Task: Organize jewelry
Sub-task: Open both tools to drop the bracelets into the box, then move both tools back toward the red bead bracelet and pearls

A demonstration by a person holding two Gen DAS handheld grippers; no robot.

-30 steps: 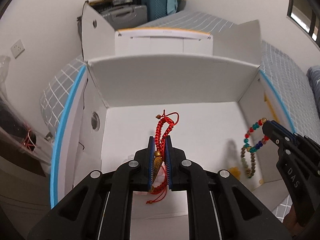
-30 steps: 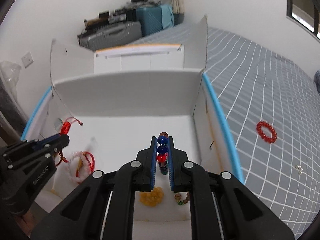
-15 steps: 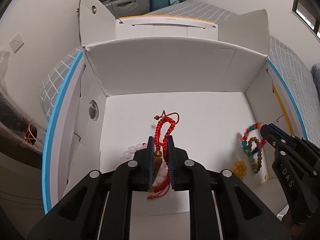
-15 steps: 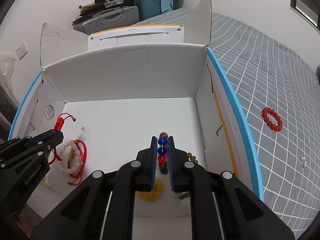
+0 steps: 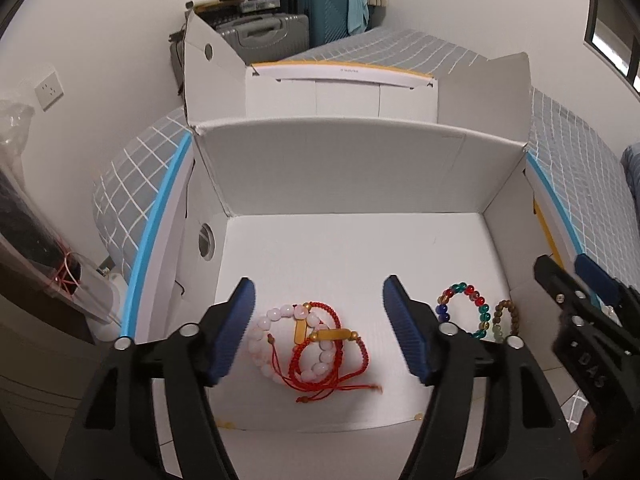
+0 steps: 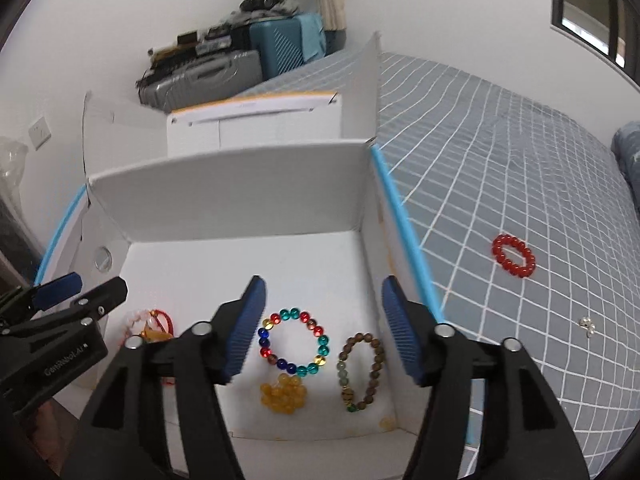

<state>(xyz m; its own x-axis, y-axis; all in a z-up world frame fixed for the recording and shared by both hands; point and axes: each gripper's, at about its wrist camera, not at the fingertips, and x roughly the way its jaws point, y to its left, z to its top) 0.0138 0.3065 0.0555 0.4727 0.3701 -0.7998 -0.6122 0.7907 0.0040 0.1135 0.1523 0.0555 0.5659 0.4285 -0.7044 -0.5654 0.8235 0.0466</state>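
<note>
Both grippers hang with fingers spread wide and empty above the box (image 5: 360, 168). Between the left gripper (image 5: 318, 328) fingers, on the box floor, lies a tangle: red cord bracelets (image 5: 336, 354) over a pink bead bracelet (image 5: 260, 338). Cord is limp and light and will likely snag its neighbour; I would pinch one strand at the tangle's outer edge. Under the right gripper (image 6: 322, 326) lie the rainbow bracelet (image 6: 294, 342), a brown bracelet (image 6: 362, 370) and a yellow bead cluster (image 6: 283, 399), all near the box's front wall. Glassy beads look slippery and roll, so grip across the ring. Only the right view shows the yellow cluster and, outside the box on the bed (image 6: 500, 160), a red bead bracelet (image 6: 513, 255) and a small pale piece (image 6: 586, 324). Only the left view shows the tangle clearly.
</note>
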